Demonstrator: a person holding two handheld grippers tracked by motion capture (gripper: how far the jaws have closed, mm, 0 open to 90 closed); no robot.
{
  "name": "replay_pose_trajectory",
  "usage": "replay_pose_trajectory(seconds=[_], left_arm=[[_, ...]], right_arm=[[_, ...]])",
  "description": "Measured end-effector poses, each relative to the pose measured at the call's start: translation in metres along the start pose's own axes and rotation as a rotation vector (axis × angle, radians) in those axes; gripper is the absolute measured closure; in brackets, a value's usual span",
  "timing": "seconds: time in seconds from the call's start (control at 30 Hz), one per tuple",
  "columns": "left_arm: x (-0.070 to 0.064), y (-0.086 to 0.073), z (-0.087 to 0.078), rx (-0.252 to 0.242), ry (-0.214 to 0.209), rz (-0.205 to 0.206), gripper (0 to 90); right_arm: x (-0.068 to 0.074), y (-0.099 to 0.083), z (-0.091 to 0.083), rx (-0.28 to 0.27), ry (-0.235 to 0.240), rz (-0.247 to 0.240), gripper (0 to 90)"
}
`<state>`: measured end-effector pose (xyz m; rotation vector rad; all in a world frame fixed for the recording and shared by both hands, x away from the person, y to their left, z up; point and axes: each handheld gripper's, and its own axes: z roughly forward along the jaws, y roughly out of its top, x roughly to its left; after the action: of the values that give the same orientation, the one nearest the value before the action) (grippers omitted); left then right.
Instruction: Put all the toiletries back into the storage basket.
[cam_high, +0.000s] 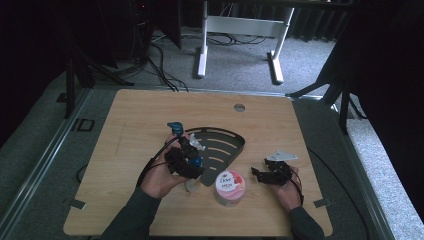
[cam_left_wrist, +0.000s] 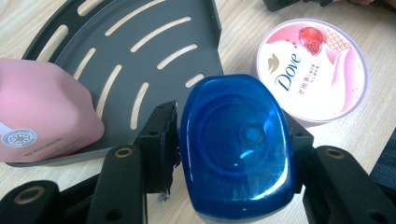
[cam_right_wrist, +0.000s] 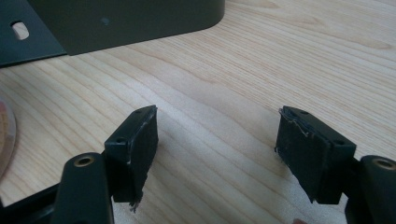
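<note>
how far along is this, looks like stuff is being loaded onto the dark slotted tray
Done: a pink soft pack already lies on the dark slotted corner tray. In hand: the left tongs are shut on a translucent blue bottle, held near the tray's edge. Left, if everything goes on the tray: the round pink Dove tub sits on the wooden table, and the right tongs are open and empty.

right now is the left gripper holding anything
Yes. The left gripper is shut on a blue bottle, one jaw against each side of it.
</note>
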<state>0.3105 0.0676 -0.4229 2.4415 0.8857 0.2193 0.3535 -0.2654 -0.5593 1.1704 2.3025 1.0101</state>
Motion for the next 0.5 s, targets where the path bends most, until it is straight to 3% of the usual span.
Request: replay_pose_trajectory(seconds=[0.5], left_arm=[[0.0016, 0.0085, 0.0041, 0.08, -0.01, 0.004, 50.6]], right_arm=[[0.0, 0.0, 0.0, 0.0, 0.0, 0.0, 29.3]])
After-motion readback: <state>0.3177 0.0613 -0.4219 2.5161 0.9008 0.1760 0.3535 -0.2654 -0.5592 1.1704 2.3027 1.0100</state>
